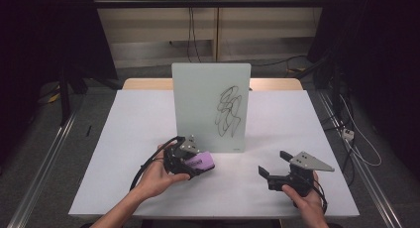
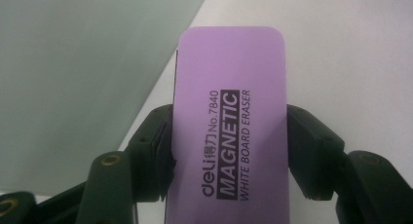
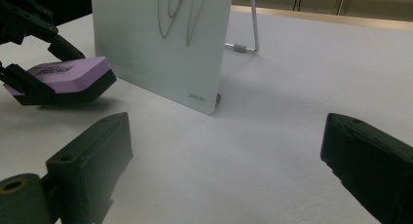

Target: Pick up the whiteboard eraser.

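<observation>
A purple whiteboard eraser with a black felt underside is held flat in my left gripper, whose jaws are shut on its long sides. It hovers just above the table, close to the lower left corner of a small upright whiteboard that carries a black scribble. In the right gripper view the eraser shows at the left beside the whiteboard. My right gripper rests low at the front right, open and holding nothing.
The white table top spreads around the board, with open room on the left and right. A wire stand props the board from behind. Cables and metal rails lie on the floor at both sides.
</observation>
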Motion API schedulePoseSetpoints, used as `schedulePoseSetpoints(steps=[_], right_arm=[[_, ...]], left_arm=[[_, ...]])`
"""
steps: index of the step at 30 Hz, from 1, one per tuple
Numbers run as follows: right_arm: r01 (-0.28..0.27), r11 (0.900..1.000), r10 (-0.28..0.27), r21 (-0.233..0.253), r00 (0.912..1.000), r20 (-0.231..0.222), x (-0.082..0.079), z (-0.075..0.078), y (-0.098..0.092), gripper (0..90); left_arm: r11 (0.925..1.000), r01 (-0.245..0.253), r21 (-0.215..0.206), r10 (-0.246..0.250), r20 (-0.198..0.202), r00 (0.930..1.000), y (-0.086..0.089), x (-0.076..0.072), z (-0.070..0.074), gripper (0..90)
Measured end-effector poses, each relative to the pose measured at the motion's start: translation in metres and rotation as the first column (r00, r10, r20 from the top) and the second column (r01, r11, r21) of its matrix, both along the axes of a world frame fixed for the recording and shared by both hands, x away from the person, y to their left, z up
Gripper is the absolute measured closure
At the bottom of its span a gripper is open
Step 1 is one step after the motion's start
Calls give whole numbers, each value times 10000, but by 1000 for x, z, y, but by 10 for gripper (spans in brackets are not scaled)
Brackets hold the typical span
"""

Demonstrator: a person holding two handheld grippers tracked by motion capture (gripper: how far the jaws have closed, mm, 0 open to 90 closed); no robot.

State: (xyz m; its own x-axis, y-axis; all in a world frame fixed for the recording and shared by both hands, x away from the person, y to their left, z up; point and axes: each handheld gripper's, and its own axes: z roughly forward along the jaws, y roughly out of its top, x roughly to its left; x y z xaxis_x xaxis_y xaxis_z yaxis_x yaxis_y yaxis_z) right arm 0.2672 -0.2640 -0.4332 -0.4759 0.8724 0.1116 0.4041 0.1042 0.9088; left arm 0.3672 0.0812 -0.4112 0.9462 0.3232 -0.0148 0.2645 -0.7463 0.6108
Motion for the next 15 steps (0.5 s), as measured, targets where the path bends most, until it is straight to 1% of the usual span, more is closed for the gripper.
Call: schedulePoseSetpoints(steps=[1, 2, 3, 4, 5, 6, 7, 8, 9, 11, 13, 15], right_arm=[[-10, 10000, 10, 0, 10000, 15, 0, 0, 0, 45], [-17, 10000, 17, 49, 10000, 20, 0, 0, 0, 45], [-21, 10000, 21, 58, 10000, 26, 0, 0, 0, 45], [-21, 10000, 21, 43, 10000, 31, 0, 0, 0, 45], [-15, 10000, 15, 40, 10000, 15, 0, 0, 0, 45], [-15, 10000, 15, 40, 10000, 15, 0, 0, 0, 45], [-26, 10000, 26, 27, 10000, 26, 0, 0, 0, 45], [-26, 10000, 26, 39, 10000, 21, 0, 0, 0, 45], [-27, 10000, 27, 38, 10000, 20, 0, 0, 0, 45], [-27, 10000, 27, 36, 10000, 15, 0, 0, 0, 45], [-25, 10000, 25, 35, 10000, 14, 0, 0, 0, 45], [-33, 10000, 33, 38, 10000, 16, 0, 0, 0, 45]], left_arm=[[10000, 28, -54, -28, 12, 10000, 1, 1, 1, 403], [10000, 69, -5, -68, 126, 9999, 2, 1, 2, 404], [9996, -51, -271, 54, 89, 9999, 2, 1, 3, 403], [9990, -144, -421, 147, 77, 9999, 2, 0, 3, 404], [9987, -157, -488, 158, 19, 9999, 3, 1, 4, 404], [9976, -244, -641, 250, 90, 9996, 3, 1, 4, 404], [9964, -311, -792, 312, 3, 9995, 4, 0, 5, 404], [9961, -295, -832, 292, -39, 9996, 5, 1, 6, 404], [9949, -317, -956, 319, 0, 9995, 5, 1, 6, 404], [9913, -410, -1249, 403, -80, 9992, 6, 0, 7, 404], [9901, -386, -1350, 376, -106, 9992, 8, 1, 8, 404], [9884, -459, -1446, 453, -77, 9989, 9, 0, 9, 404]])
